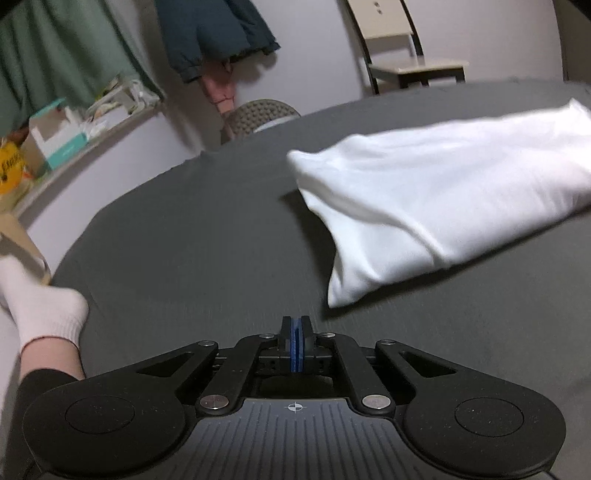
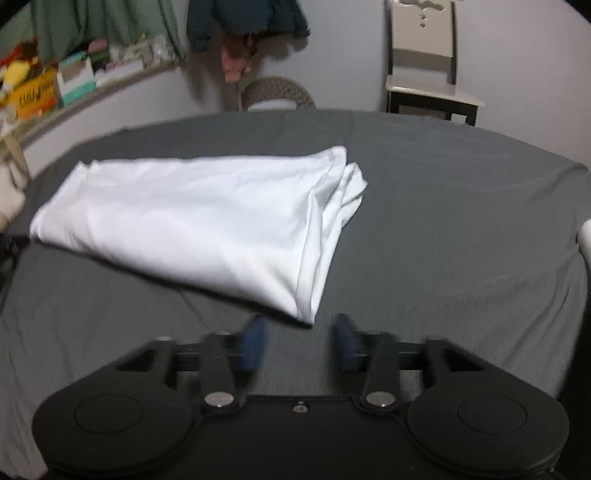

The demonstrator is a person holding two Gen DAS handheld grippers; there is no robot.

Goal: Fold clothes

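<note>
Both black two-finger grippers hang low over the dark grey sheet-covered bed [image 2: 461, 192], and neither has hold of anything. On the left gripper [image 1: 295, 345] the blue-padded fingers are pressed flat together with nothing between them, over bare sheet short of the cloth. On the right gripper [image 2: 301, 345] the blue pads stand well apart, blurred, with the nearest corner of the cloth just ahead of the gap and not touching either pad.

That cloth is a white garment folded into a thick, layered bundle [image 2: 207, 221], lying flat on the sheet about mid-bed; its stacked edges show at the end nearer the right gripper.

At the left edge of the bed a person's foot in a white sock [image 1: 44, 306] rests on the sheet. Beyond the bed stand a pale wooden chair [image 2: 424, 48], a woven round basket [image 2: 277, 92] and a cluttered wall shelf [image 2: 74, 85], with a dark blue jacket [image 2: 243, 18] hanging on the wall.
</note>
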